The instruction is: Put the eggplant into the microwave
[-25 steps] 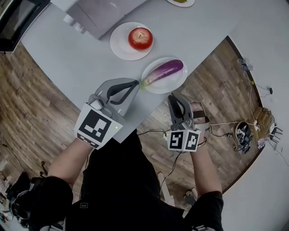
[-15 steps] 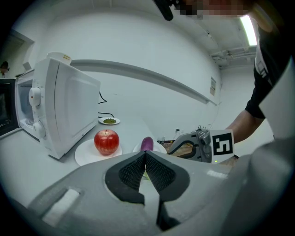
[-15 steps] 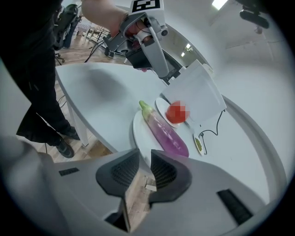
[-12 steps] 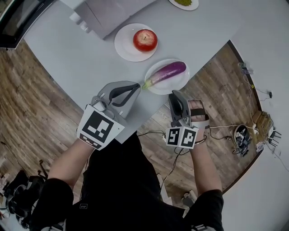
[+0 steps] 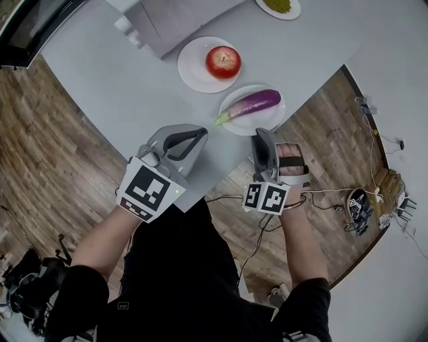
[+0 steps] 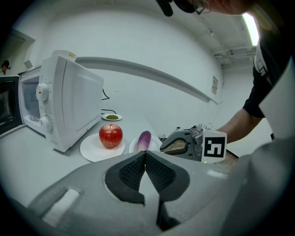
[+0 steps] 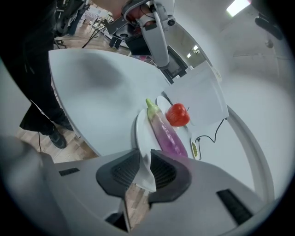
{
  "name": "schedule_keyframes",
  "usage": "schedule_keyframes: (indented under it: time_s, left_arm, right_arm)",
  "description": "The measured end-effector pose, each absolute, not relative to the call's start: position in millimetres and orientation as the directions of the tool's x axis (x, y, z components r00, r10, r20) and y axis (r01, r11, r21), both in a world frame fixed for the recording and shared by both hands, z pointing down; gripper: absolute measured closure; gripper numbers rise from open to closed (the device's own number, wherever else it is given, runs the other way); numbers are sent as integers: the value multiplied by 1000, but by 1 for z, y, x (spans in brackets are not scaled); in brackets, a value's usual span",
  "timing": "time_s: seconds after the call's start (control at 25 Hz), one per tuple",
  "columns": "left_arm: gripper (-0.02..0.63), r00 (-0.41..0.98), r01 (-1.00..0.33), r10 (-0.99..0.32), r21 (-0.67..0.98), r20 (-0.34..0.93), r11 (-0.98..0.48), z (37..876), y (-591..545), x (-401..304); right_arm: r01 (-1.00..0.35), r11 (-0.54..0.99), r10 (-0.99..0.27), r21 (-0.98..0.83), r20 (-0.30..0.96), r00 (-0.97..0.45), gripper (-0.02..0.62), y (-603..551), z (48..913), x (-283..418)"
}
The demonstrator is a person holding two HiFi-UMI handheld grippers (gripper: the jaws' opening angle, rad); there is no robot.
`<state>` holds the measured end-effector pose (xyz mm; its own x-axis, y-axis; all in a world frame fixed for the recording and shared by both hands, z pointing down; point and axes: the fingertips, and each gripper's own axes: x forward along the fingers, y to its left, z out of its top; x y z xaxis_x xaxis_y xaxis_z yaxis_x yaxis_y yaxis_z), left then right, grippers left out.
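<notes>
A purple eggplant (image 5: 253, 105) with a green stem lies on a white plate (image 5: 271, 119) near the table's front edge. It also shows in the right gripper view (image 7: 166, 133). The microwave (image 5: 30, 30) stands at the far left with its white door (image 5: 180, 20) swung open. My right gripper (image 5: 260, 133) hovers at the plate's near rim, jaws a narrow gap apart and holding nothing (image 7: 144, 156). My left gripper (image 5: 202, 132) is over the table left of the plate, shut and empty (image 6: 145, 154).
A red apple (image 5: 223, 61) sits on a second white plate (image 5: 194, 70) between the eggplant and the microwave door. A small dish of something green (image 5: 277, 5) is at the back. The table (image 5: 120, 100) ends right under the grippers, with wood floor (image 5: 40, 153) below.
My right gripper has moved forward to the eggplant plate's near rim and rolled a little. The left gripper has hardly moved.
</notes>
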<state>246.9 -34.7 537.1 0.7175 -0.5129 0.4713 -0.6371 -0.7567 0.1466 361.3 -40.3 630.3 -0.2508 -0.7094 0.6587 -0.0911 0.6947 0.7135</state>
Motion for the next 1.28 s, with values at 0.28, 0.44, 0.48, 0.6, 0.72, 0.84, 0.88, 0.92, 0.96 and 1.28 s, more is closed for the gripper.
schedule_keyframes:
  time_s: [0.28, 0.44, 0.48, 0.6, 0.72, 0.84, 0.88, 0.92, 0.96, 1.28]
  left_arm:
    - [597, 706, -638, -504, 139, 497, -757, 541, -31, 234]
    - [597, 703, -642, -502, 144, 503, -753, 544, -31, 229]
    - [597, 703, -642, -502, 145, 503, -753, 544, -31, 229]
    - [597, 703, -643, -503, 146, 503, -752, 543, -31, 227]
    - [597, 701, -645, -502, 150, 507, -749, 545, -31, 224]
    - [597, 699, -645, -497, 154, 514, -748, 549, -31, 222]
    - [597, 700, -644, -494, 157, 515, -749, 550, -31, 222]
    - [597, 701, -642, -492, 158, 516, -750, 551, -31, 222]
    - [597, 703, -640, -489, 159, 517, -752, 551, -31, 222]
    - [597, 711, -625, -476, 155, 517, -765, 543, -31, 227]
  right_arm:
    - [-11, 651, -737, 759, 629, -247, 517, -49, 631, 345]
    - [-1, 647, -739, 763, 626, -250, 517, -54, 632, 337]
    - [-4, 647, -739, 762, 626, -251, 517, -56, 631, 336]
    - [-16, 652, -737, 758, 629, -247, 526, -59, 631, 333]
    - [-22, 639, -752, 769, 618, -231, 557, -60, 631, 332]
    - [-31, 622, -769, 782, 603, -213, 557, -58, 632, 331]
    - [-40, 622, -770, 782, 602, -211, 557, -57, 632, 331]
    - [-51, 625, -770, 779, 603, -209, 557, -54, 632, 331]
    - [-61, 628, -769, 776, 605, -207, 557, -51, 633, 332]
    - [-96, 650, -755, 754, 627, -190, 555, -29, 634, 330]
